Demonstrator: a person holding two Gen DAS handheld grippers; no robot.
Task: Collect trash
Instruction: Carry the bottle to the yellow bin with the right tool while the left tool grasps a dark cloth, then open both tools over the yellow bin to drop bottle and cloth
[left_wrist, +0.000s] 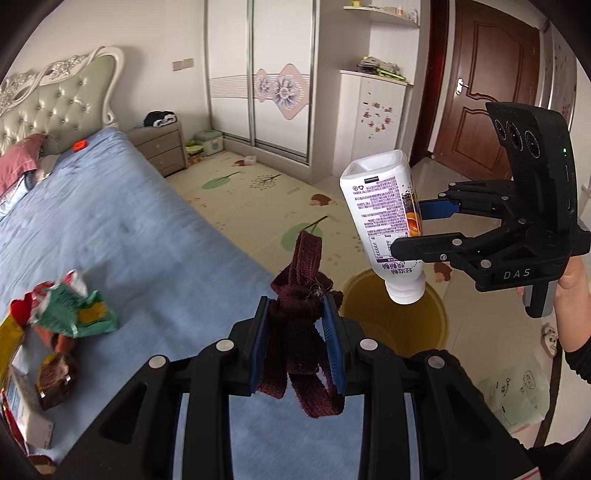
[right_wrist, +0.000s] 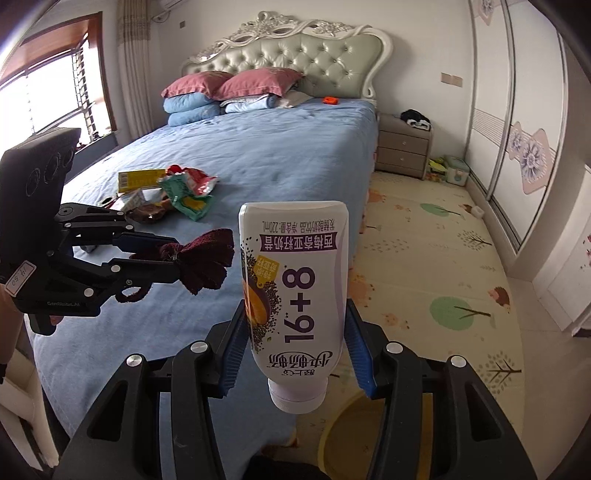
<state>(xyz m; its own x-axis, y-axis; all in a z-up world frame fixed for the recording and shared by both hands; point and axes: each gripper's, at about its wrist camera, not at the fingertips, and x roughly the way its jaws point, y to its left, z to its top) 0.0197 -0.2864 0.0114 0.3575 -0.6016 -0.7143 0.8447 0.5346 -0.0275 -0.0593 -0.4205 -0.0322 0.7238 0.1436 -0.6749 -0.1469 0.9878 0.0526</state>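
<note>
My left gripper (left_wrist: 299, 306) is shut on a knotted maroon fabric strap (left_wrist: 306, 258), which hangs over the blue bed's edge. Seen from the right wrist, that gripper (right_wrist: 175, 258) grips the strap (right_wrist: 207, 258) at its knot. My right gripper (right_wrist: 295, 314) is shut on a white yogurt-drink bottle (right_wrist: 295, 258), held cap down. In the left wrist view the bottle (left_wrist: 380, 206) sits in the right gripper (left_wrist: 408, 227) just above a yellow bin (left_wrist: 406, 325). The bin (right_wrist: 347, 417) shows under the bottle's cap. A pile of wrappers and packets (right_wrist: 177, 192) lies on the bed.
The blue bed (right_wrist: 277, 155) fills the left side, with the wrapper pile (left_wrist: 66, 314) near its edge. A patterned play mat (right_wrist: 424, 258) covers the floor beside it. A nightstand (left_wrist: 159, 144), wardrobe and brown door stand behind. A thin plastic bag (left_wrist: 517, 391) lies by the bin.
</note>
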